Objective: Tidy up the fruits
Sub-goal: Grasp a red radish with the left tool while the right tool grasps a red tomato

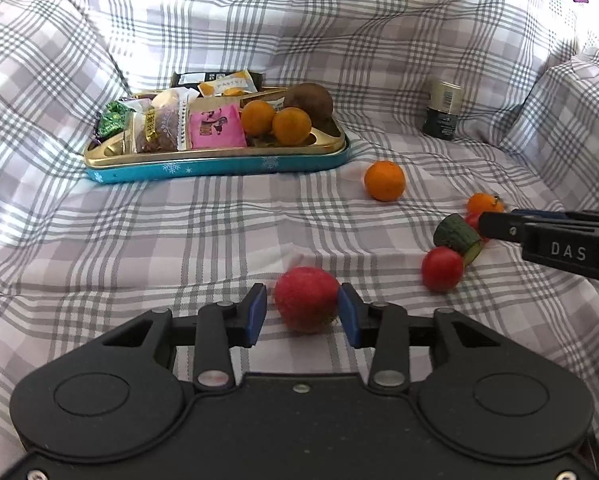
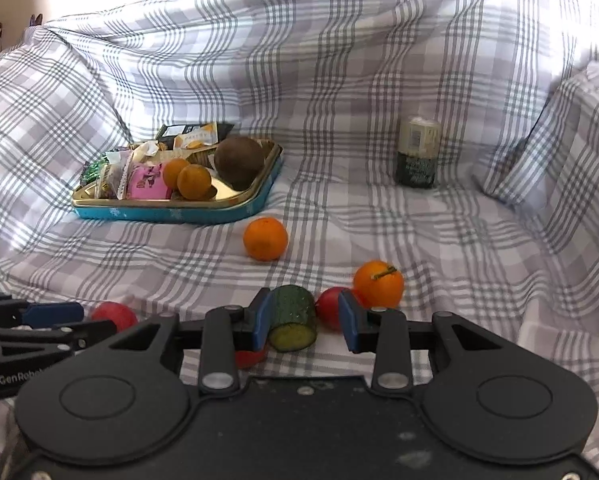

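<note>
Checked cloth [image 2: 379, 208] draped over seat and back. Blue tin tray [image 2: 171, 213] at left, holding snack packets [image 2: 145, 182], two small oranges [image 2: 187, 180] and a brown round fruit [image 2: 238, 163]. Loose orange [image 2: 265, 239] just in front of tray. Jar [image 2: 417, 152] upright at right. Right gripper [image 2: 304, 318] low in foreground, jaws apart, cucumber piece [image 2: 293, 316] against the left pad; stemmed orange [image 2: 378, 284] and red fruit [image 2: 328, 307] behind.
</note>
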The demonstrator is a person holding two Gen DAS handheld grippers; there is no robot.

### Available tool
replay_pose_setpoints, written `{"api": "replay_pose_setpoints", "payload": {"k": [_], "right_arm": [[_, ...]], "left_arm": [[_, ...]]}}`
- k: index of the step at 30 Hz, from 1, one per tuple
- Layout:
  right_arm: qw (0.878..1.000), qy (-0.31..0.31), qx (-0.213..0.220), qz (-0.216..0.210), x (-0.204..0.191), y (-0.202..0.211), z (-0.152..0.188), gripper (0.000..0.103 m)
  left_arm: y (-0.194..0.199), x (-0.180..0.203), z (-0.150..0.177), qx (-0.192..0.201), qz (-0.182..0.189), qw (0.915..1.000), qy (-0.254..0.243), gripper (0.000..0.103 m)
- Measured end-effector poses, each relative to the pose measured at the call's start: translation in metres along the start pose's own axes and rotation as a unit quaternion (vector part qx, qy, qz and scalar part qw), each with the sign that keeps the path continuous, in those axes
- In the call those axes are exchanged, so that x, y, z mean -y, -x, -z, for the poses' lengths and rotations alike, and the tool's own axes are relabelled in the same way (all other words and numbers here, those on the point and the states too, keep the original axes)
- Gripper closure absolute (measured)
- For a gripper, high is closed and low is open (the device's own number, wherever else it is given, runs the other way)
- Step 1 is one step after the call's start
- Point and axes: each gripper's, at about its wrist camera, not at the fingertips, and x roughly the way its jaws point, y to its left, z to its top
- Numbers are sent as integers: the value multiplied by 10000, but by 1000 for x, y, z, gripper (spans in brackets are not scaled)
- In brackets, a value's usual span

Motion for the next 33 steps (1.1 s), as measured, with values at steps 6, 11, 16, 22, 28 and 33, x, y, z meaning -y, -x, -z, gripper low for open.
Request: {"api": "replay_pose_setpoints", "payload": {"k": [6, 11, 16, 22, 28, 33], "right_arm": [[9998, 30, -149, -142, -4, -6, 0, 65], [9986, 225, -220, -417, -14, -5, 3, 65], [9964, 385, -390, -645, -21, -7, 5, 65], [9944, 472, -566, -758, -26, -10, 7, 65], [9941, 400, -763, -655, -26, -20, 8, 65], [9935, 202, -920, -641, -26, -29, 6, 64]], "left_arm": [[-5, 4, 1, -30, 87, 9999, -114, 54], [-10, 9, 1, -97, 125, 9997, -179, 54], [-10, 10, 0, -44, 42, 9998, -187, 51], [-7, 4, -3, 51, -21, 10000, -27, 51], [-4, 1, -3, 84, -98, 9999, 60, 51], [-4, -7, -3, -65, 60, 9996, 280, 51]]}}
